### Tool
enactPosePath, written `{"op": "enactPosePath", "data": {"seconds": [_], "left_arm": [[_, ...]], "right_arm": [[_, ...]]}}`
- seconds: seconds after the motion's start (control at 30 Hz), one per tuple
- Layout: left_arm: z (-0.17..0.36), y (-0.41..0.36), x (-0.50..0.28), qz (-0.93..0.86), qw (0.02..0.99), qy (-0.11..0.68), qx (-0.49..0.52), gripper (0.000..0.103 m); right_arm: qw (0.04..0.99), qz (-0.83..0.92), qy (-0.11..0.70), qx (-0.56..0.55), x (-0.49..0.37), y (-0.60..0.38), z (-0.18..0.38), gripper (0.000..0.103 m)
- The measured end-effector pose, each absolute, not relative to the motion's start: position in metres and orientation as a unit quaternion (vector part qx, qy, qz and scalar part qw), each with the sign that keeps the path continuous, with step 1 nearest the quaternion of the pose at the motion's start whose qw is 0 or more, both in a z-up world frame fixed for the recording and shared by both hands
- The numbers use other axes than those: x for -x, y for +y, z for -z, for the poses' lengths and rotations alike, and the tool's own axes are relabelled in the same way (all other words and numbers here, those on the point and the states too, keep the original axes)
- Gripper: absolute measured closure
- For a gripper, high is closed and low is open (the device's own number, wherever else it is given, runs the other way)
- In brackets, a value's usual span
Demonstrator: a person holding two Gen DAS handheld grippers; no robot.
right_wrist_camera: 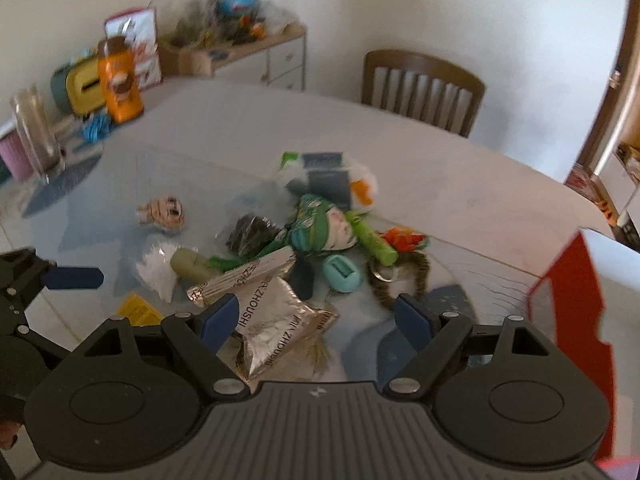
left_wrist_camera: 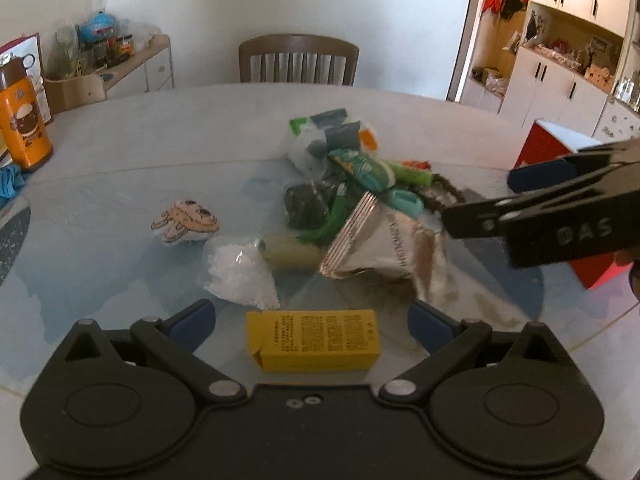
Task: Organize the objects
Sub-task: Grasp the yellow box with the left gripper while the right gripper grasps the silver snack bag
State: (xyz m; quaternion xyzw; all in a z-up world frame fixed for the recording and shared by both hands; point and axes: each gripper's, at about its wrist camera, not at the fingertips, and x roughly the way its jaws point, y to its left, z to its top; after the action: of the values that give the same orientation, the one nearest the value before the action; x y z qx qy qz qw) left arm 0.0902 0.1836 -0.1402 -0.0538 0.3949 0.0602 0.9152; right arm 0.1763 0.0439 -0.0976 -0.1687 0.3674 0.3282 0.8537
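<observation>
— Objects for sorting lie in a loose pile on the glass-topped table. What sits nearest the left gripper?

— A yellow box lies flat on the glass between its blue fingertips, and neither tip touches it. The jaws stand wide apart, released, grasping nothing.

— And just beyond the box?

— A clear bag of white granules at near left, an olive tube beside it, and a crumpled silver foil packet to the right. A small striped plush figure lies apart on the left.

— What does the right gripper show?

— Its jaws are spread too, with nothing between the pads. The left pad overlaps the foil packet in the view, but contact cannot be told. In the left wrist view that gripper comes in from the right edge, above the table.

— What makes up the far part of the pile?

— A green doll, a teal oval case, a green stick, a dark mesh bundle, a braided brown cord with a metal ring, and a white plastic bag holding dark packets.

— Anything at the table's edges?

— A red box stands at the right, and an orange bottle at far left. A wooden chair stands behind the table.
</observation>
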Motion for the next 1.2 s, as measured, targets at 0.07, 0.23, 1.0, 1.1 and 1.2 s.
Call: {"op": "enactPosePath", "data": {"seconds": [0.07, 0.23, 1.0, 1.1, 1.2], "left_arm": [[0.146, 0.186, -0.092, -0.062, 0.912, 0.401, 0.060, 0.002], [0.154, 0.187, -0.092, -0.050, 0.907, 0.414, 0.067, 0.005], [0.158, 0.188, -0.089, -0.032, 0.906, 0.417, 0.065, 0.033], [0.153, 0.189, -0.086, -0.026, 0.909, 0.410, 0.068, 0.033], [0.143, 0.188, -0.082, -0.018, 0.915, 0.397, 0.064, 0.033]], "right_arm": [[0.845, -0.333, 0.375, 0.185, -0.181, 0.055, 0.107, 0.018], [0.824, -0.351, 0.389, 0.215, -0.186, 0.075, 0.125, 0.018], [0.809, -0.360, 0.394, 0.248, -0.179, 0.096, 0.139, 0.059], [0.813, -0.356, 0.396, 0.233, -0.177, 0.091, 0.133, 0.059], [0.821, -0.352, 0.394, 0.216, -0.174, 0.082, 0.121, 0.060]]}}
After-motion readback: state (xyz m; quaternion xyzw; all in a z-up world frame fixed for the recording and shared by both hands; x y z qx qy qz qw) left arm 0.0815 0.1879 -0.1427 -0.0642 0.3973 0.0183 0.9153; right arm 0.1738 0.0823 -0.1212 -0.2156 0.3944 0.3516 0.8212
